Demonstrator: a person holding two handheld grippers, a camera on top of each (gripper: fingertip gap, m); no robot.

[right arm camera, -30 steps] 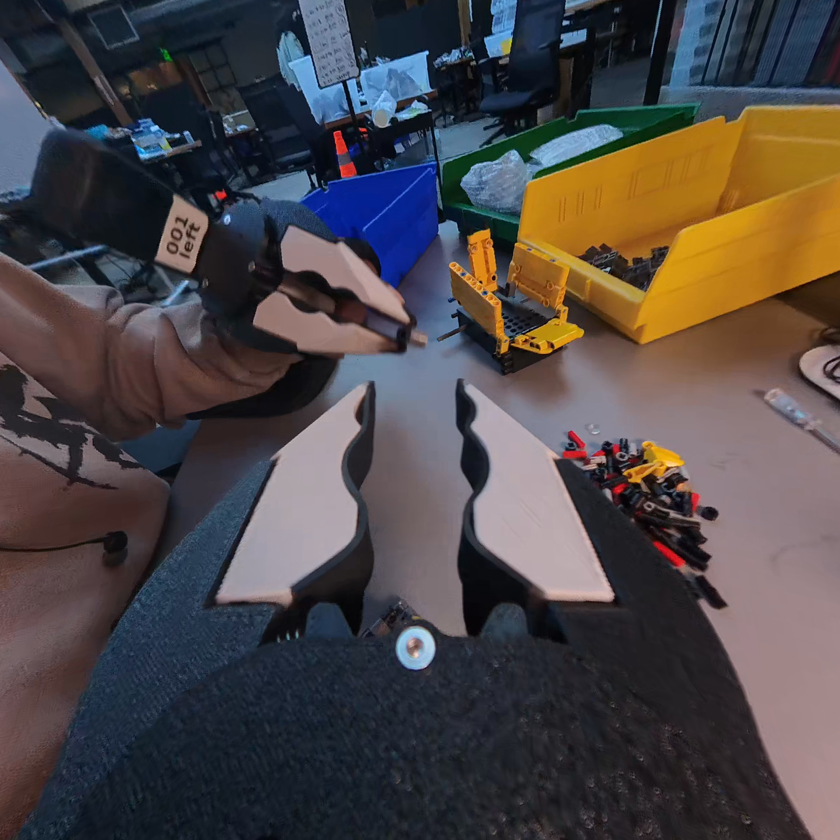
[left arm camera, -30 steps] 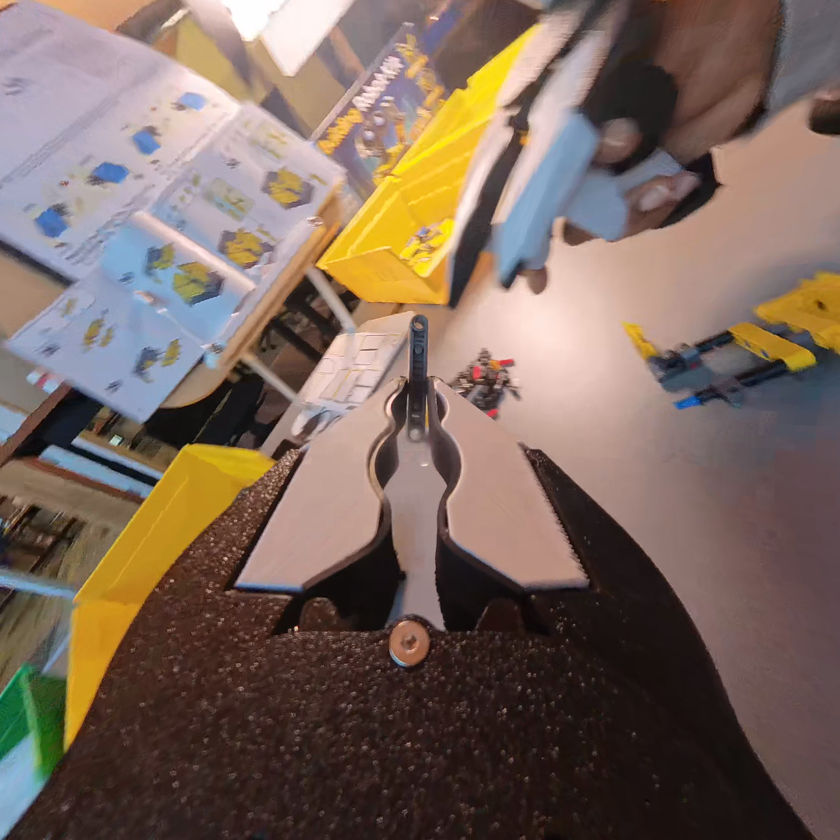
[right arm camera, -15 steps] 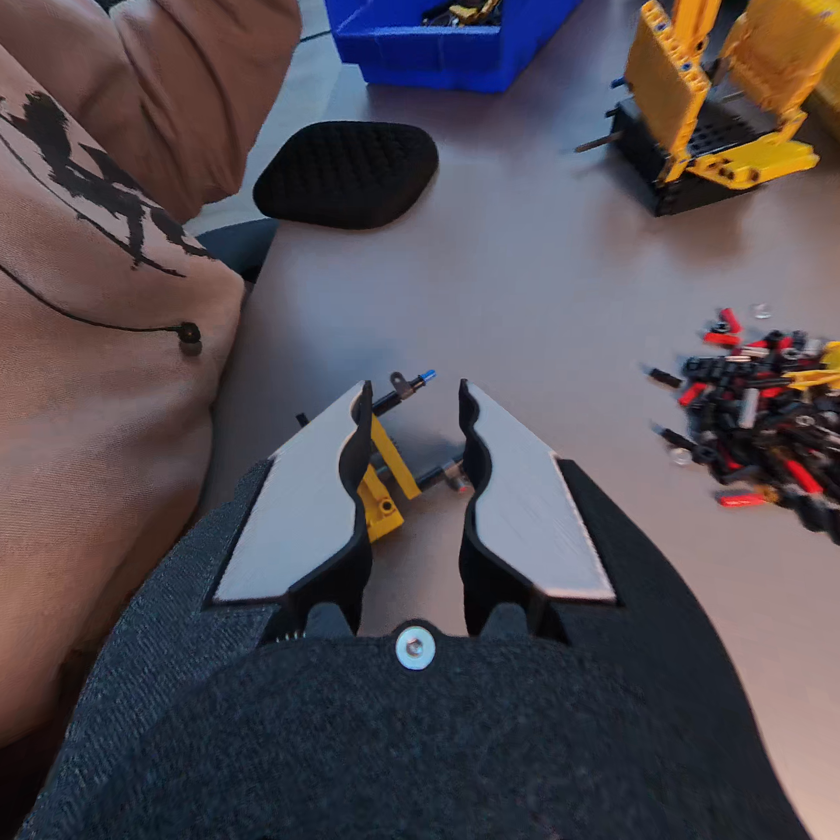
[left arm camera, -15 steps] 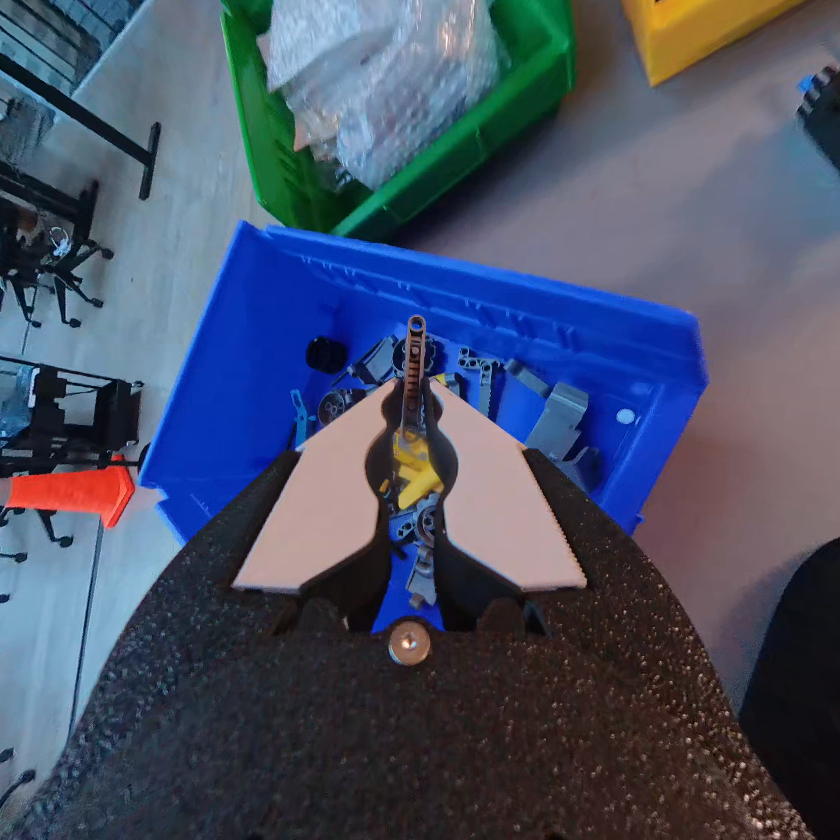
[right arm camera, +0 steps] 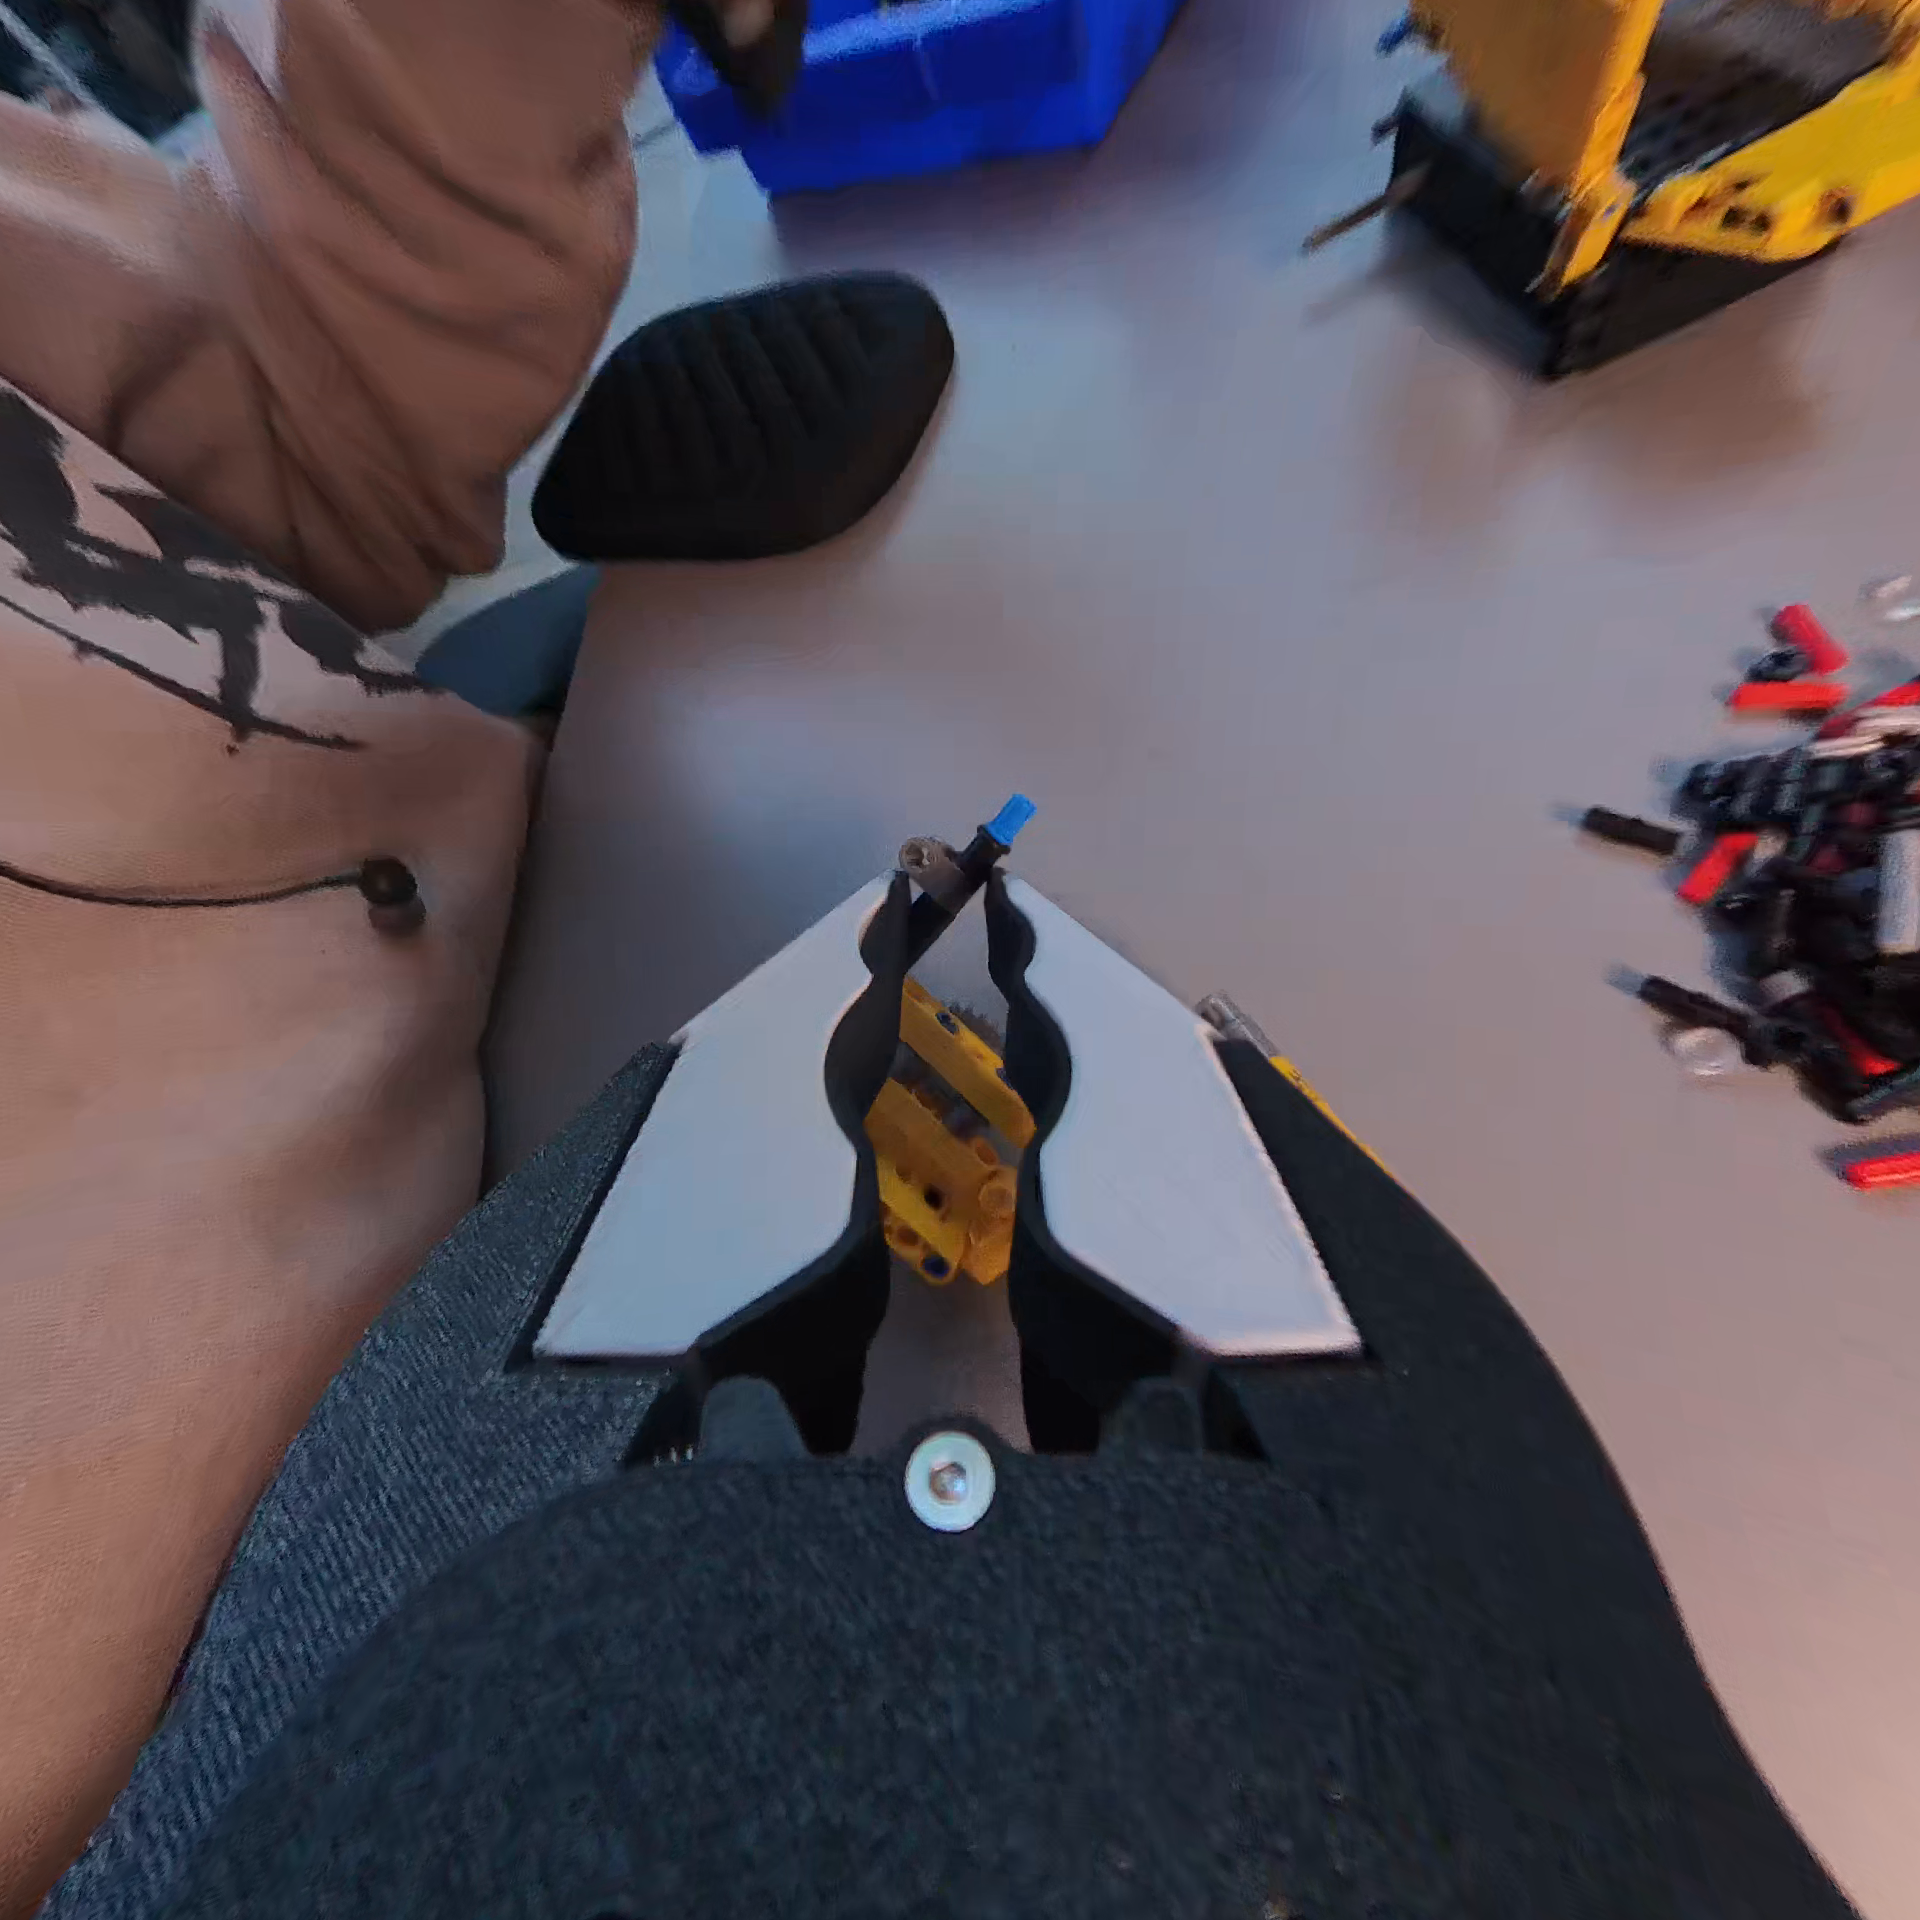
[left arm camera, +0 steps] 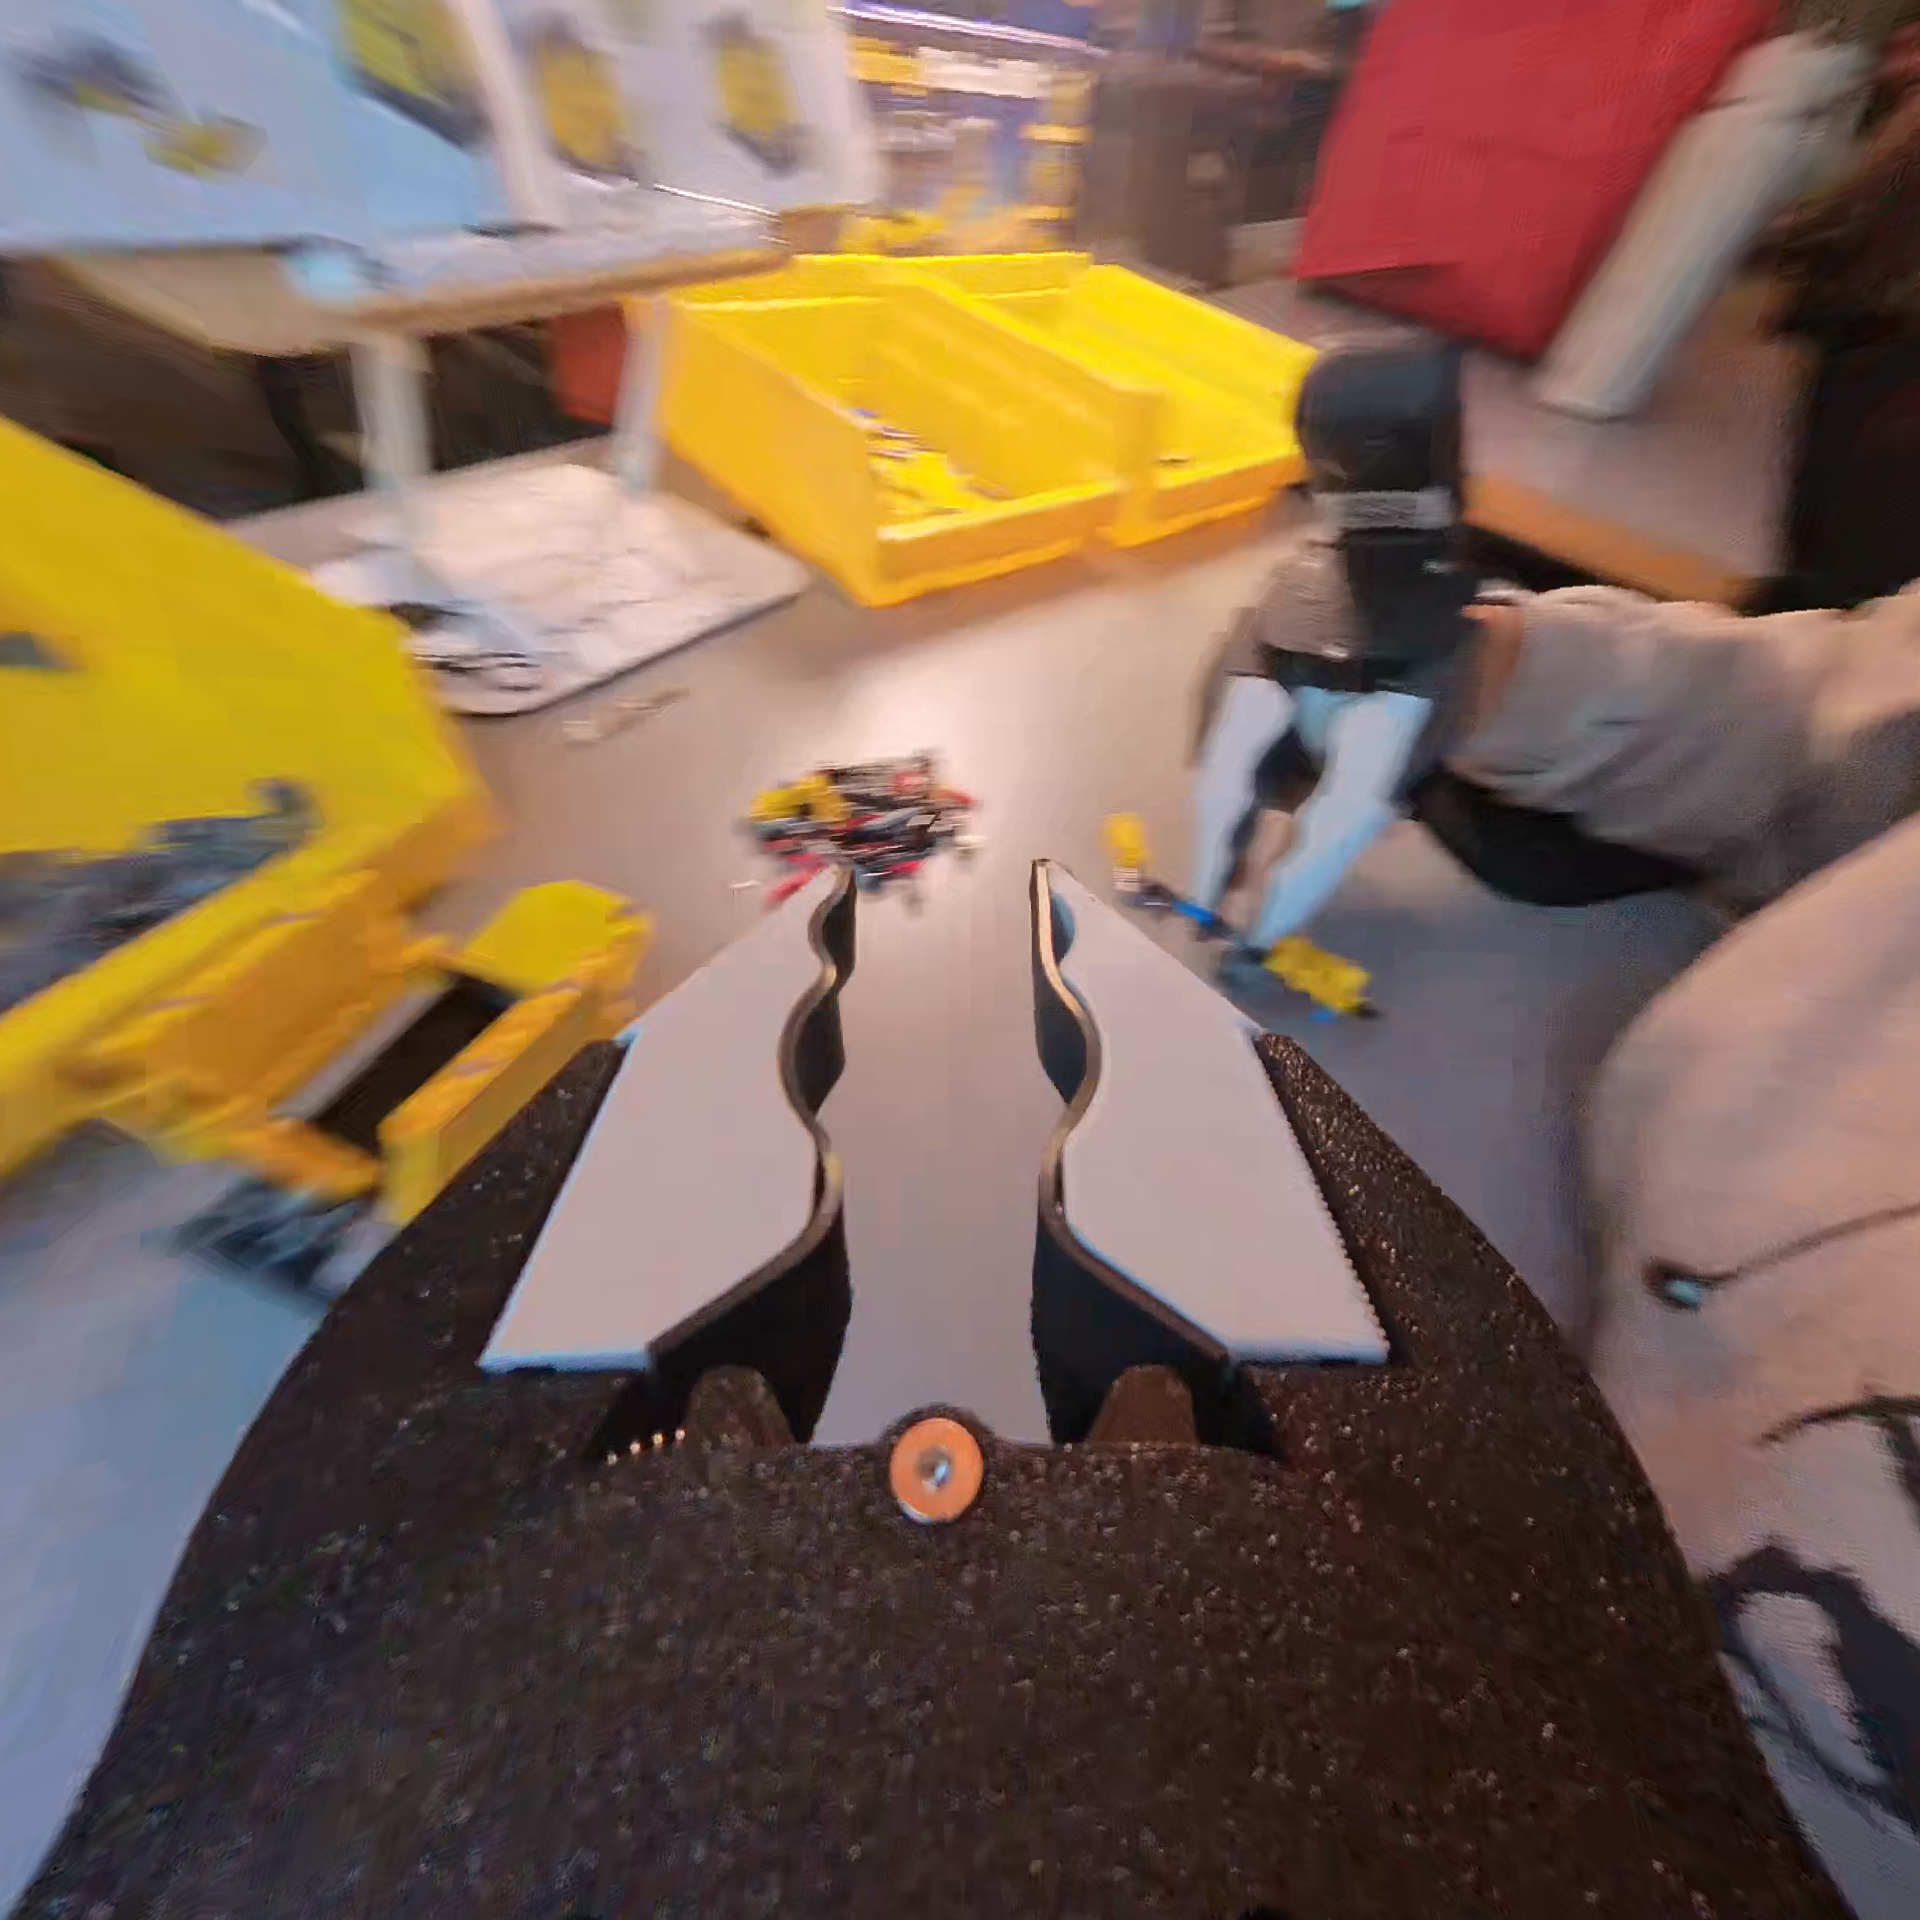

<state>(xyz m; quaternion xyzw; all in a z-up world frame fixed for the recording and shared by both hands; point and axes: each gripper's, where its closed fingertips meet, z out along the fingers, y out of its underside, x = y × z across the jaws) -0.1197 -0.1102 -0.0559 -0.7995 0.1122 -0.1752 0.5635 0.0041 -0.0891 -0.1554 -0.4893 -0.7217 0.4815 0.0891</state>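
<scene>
Left wrist view is motion-blurred: two yellow bins [left arm camera: 935, 436] at the back of the bench [left arm camera: 1039, 665] are reading as smears, and a third [left arm camera: 177, 748] is running off the left edge. Left tool [left arm camera: 940, 883] is hovering level with fingers spread wide, gripping nothing, parts pile [left arm camera: 862, 816] just beyond. Right tool [right arm camera: 943, 883] is pointing down at the bench, fingers pinching a small yellow assembly [right arm camera: 940, 1143], its blue-tipped axle [right arm camera: 977, 847] sticking out past the tips.

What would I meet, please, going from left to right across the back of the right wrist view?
Brown sleeve → black pad → blue bin → yellow and black brick model.
</scene>
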